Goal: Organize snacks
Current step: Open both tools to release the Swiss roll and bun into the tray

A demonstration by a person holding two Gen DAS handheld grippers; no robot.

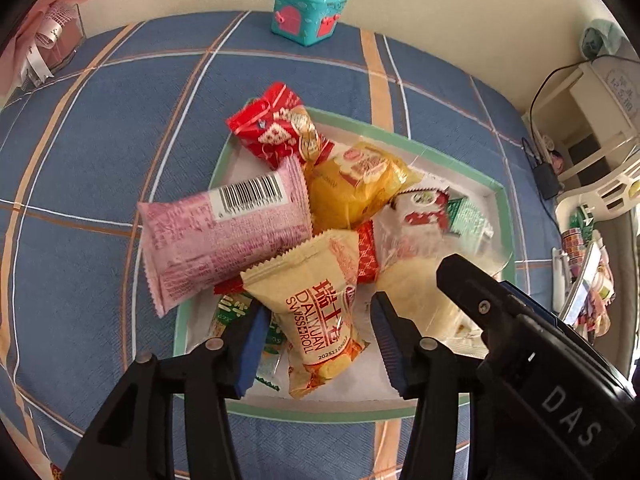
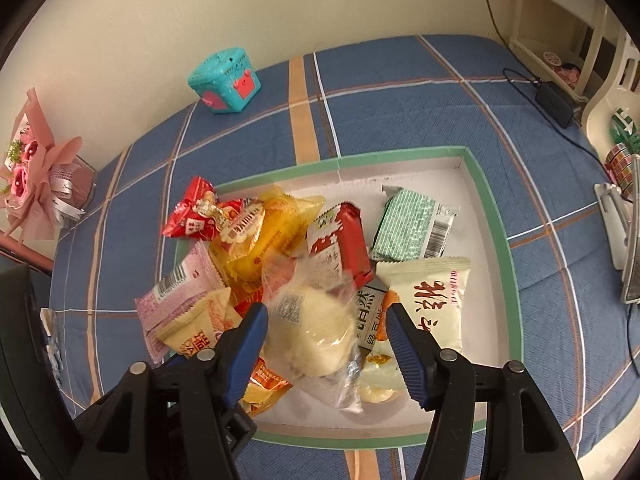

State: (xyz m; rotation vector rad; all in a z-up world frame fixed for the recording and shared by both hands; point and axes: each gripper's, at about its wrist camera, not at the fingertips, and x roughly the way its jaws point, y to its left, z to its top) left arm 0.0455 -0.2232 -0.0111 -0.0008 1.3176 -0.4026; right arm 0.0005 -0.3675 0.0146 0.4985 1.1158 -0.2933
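Most snack packets already piled in the shallow white cardboard tray with green rim (image 2: 496, 216), both claws wide and empty: right gripper (image 2: 325, 336) straddles a clear-wrapped pale round bun (image 2: 320, 332), left gripper (image 1: 318, 340) straddles a beige Swiss-roll packet (image 1: 320, 312); tidying remains.

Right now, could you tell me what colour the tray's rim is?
Pale green, around the white tray; clearest in the right wrist view.

The clear-wrapped bun (image 2: 320, 330) is blurred, its label unreadable. The green packet (image 1: 236, 312) hides under the Swiss roll pack (image 1: 320, 312). The right tongs' body (image 1: 532, 344) covers the tray (image 1: 505, 216) corner. The bouquet (image 2: 32, 168) is cut off at the left edge.
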